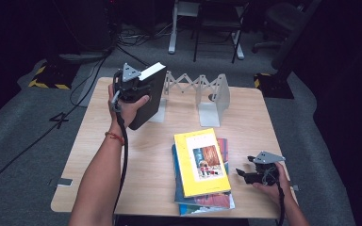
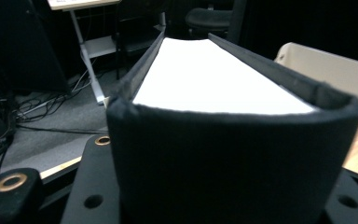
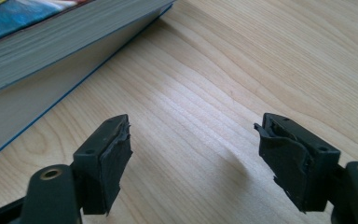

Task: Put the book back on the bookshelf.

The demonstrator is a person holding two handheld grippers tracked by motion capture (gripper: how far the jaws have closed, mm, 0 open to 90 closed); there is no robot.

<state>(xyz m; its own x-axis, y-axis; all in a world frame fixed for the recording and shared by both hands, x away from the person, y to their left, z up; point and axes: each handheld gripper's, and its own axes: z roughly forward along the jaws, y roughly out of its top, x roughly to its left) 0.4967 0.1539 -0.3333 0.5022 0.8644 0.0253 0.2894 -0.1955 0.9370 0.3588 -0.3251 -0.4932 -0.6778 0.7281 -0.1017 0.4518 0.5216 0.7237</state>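
My wooden bench [image 1: 99,141] stands on grey carpet [image 1: 23,136]; beyond it, a dark room with cables [image 1: 132,35], a white-legged desk [image 1: 174,33] and an office chair [image 1: 283,19].

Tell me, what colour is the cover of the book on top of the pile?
Yellow, with a small picture on it; the top book shows best in the high view.

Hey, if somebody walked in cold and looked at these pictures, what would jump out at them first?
The thick black book clamped in the left gripper, held up over the table's far left beside the white folding book rack. Next, the yellow-covered book topping a stack near the front edge, with the right gripper open beside it.
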